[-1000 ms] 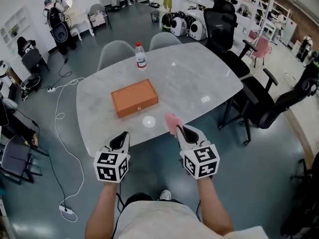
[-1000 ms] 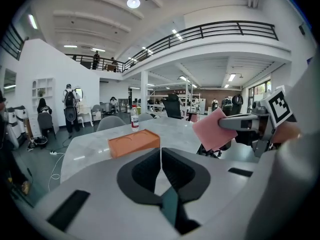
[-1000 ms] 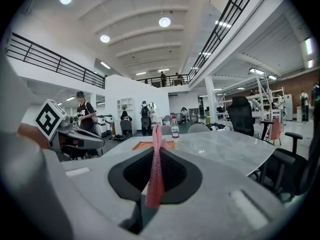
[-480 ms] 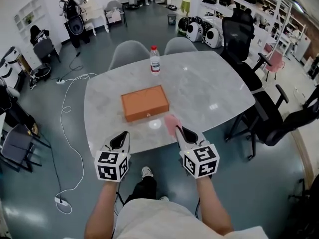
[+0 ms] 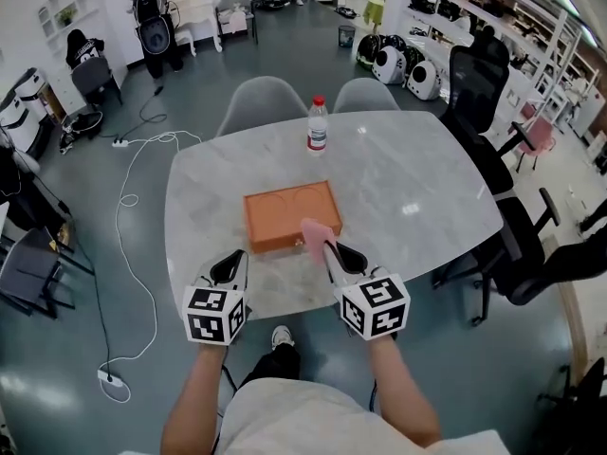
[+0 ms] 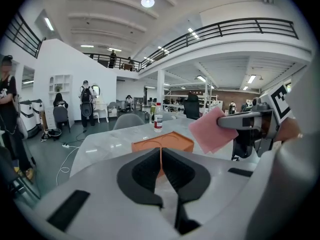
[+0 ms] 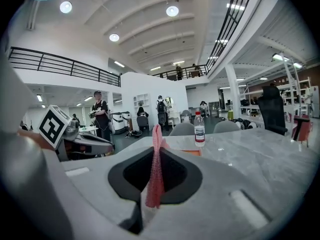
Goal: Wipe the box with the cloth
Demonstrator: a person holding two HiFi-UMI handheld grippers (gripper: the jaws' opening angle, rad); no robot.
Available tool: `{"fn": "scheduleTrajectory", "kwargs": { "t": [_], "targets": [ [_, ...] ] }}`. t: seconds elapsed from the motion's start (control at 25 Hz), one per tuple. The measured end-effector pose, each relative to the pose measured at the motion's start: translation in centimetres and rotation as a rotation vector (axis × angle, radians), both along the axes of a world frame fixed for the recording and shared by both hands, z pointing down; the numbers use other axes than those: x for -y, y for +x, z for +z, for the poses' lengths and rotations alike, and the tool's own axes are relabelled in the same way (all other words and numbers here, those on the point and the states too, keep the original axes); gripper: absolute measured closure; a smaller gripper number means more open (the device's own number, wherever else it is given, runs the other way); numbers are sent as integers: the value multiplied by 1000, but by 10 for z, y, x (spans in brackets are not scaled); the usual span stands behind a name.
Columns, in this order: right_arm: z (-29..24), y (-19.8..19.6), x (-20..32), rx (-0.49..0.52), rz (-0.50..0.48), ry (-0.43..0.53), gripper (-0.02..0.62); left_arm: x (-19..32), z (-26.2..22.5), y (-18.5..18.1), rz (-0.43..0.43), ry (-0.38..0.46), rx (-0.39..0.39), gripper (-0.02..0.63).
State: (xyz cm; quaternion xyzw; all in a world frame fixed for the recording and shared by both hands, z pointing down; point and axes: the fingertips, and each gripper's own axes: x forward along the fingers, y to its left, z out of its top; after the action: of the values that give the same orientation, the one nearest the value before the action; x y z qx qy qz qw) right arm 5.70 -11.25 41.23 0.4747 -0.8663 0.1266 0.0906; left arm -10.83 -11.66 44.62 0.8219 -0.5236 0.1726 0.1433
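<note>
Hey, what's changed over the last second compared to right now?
The person has stepped closer to the table. The right gripper, shut on the pink cloth, has moved forward, so the cloth now overlaps the near right corner of the orange box; contact can't be told. The left gripper stayed shut and empty; box and bottle kept their places.
</note>
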Motion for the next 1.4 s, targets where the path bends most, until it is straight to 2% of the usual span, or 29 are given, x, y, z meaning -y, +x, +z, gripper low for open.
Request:
{"fn": "scheduleTrajectory", "kwargs": {
  "t": [0.48, 0.76, 1.2, 1.4],
  "targets": [
    [15, -69, 91, 69, -89, -113, 578, 76, 26, -34, -17, -67, -4, 591],
    [30, -120, 131, 179, -135, -223, 578, 108, 47, -63, -25, -109, -13, 591],
    [49, -163, 166, 411, -152, -435, 578, 141, 66, -72, 0, -152, -52, 591],
    [72, -166, 176, 396, -110, -495, 578, 148, 72, -78, 7, -167, -57, 591]
  ]
}}
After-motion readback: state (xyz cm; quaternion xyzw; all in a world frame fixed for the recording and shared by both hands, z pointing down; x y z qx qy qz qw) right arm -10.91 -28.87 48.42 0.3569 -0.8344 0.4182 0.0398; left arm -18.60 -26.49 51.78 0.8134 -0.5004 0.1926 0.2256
